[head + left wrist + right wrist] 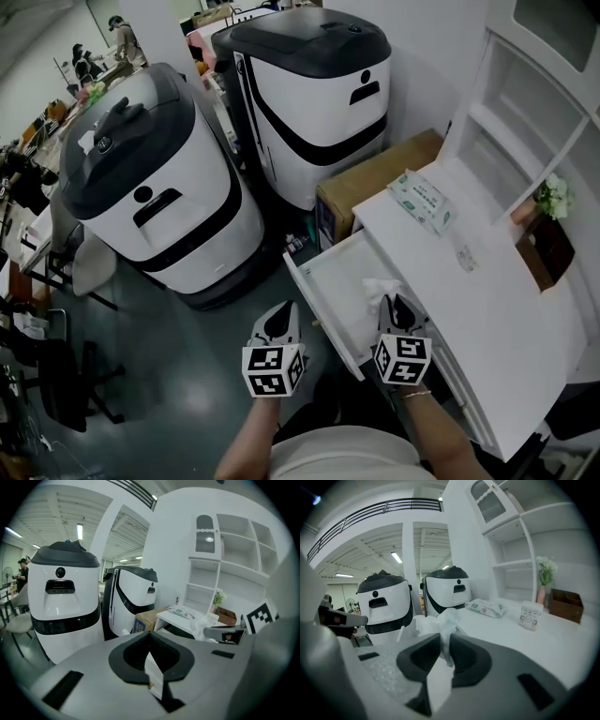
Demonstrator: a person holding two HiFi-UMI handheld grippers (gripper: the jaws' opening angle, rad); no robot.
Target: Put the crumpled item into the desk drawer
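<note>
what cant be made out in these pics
Drawer near end: head view, hidden behind right gripper and tissue.
Wipes pack print: too small in every view.
Tissue's lower part: right gripper view, between the jaws.
Shelves: head view, cut off at top and right edges.

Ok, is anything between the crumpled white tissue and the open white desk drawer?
Nothing visible does. The crumpled white tissue, pinched in the right gripper, hangs right above the open white desk drawer, and no object shows between them.

Dark floor (192, 398); white shelving (520, 141); cardboard box (375, 176); ceiling striplights (79, 530)
</note>
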